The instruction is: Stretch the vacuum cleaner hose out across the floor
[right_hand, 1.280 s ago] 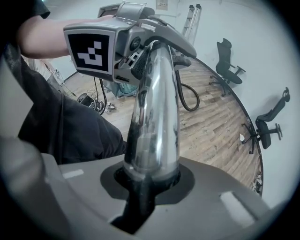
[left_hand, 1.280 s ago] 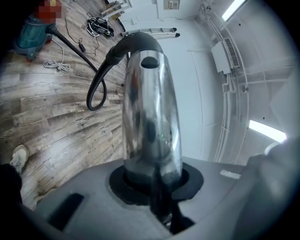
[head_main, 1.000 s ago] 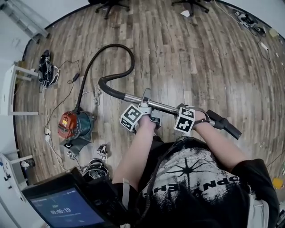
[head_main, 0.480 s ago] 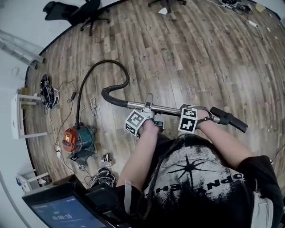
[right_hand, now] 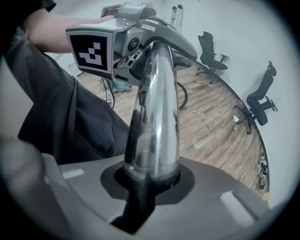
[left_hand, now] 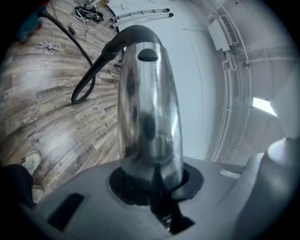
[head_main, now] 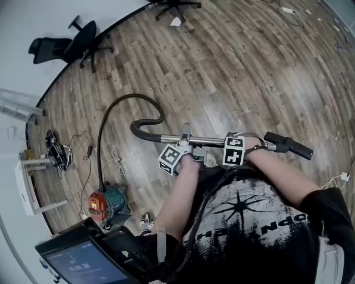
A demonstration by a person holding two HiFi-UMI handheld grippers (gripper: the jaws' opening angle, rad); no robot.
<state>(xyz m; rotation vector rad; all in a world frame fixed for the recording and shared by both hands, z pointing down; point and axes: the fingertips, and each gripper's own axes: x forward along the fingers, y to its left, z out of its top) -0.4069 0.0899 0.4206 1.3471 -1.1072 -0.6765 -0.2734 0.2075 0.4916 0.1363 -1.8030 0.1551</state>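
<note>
A red and teal vacuum cleaner body (head_main: 108,202) stands on the wood floor at lower left. Its black hose (head_main: 101,150) rises from it, loops round (head_main: 145,100) and joins a chrome tube (head_main: 208,141) held level in front of me. My left gripper (head_main: 183,148) is shut on the tube near the hose end. My right gripper (head_main: 237,145) is shut on it nearer the black handle (head_main: 288,146). In the left gripper view the chrome tube (left_hand: 149,108) runs out of the left gripper (left_hand: 154,185) toward the hose (left_hand: 91,75). In the right gripper view the tube (right_hand: 154,108) leaves the right gripper (right_hand: 149,180) toward the left gripper's marker cube (right_hand: 91,52).
Office chairs (head_main: 64,47) (head_main: 172,4) stand along the far wall. A white stand (head_main: 30,186) and a bundle of cables (head_main: 57,154) lie at the left. A screen device (head_main: 83,263) is at lower left. A white cord (head_main: 339,179) lies at the right.
The head view has swung, so the vacuum body now sits lower and the chairs show at the top. The hose loop looks tighter. Both grippers keep their hold on the tube.
</note>
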